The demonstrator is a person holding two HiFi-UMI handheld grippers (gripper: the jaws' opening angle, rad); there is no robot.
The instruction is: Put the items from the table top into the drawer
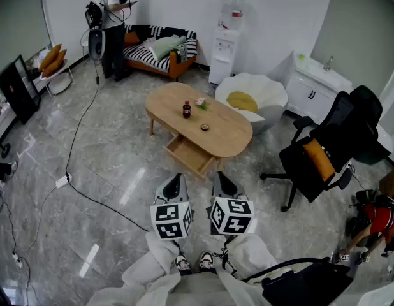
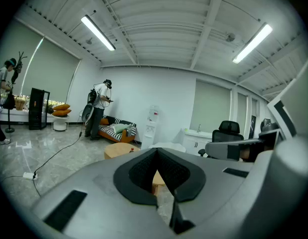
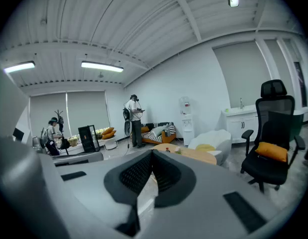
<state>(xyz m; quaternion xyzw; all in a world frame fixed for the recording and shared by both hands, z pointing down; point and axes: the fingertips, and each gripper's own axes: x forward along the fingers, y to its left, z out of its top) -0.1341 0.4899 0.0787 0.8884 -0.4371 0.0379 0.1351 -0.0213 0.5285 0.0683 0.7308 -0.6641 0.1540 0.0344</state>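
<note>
Oval light-wood coffee table [image 1: 232,136]: small dark red-labelled bottle [image 1: 186,109], pale pink flower-like piece [image 1: 201,103], small round brown item [image 1: 204,127] on top. Wooden drawer [image 1: 189,155] open. Left gripper [image 1: 176,178], right gripper [image 1: 220,176]: jaws clenched, empty, well apart from table.

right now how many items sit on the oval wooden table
3: a dark red-labelled bottle, a small pink-and-green item beside it, a small round item nearer the open drawer. None looks hidden.

Baggy white sleeves [image 1: 160,255], pale trainers [image 1: 183,264], grey wedge-shaped left gripper [image 1: 176,182] and right gripper [image 1: 221,180], black ribbed pads [image 2: 141,172], black-and-white square-patterned marker cubes [image 1: 171,220].
</note>
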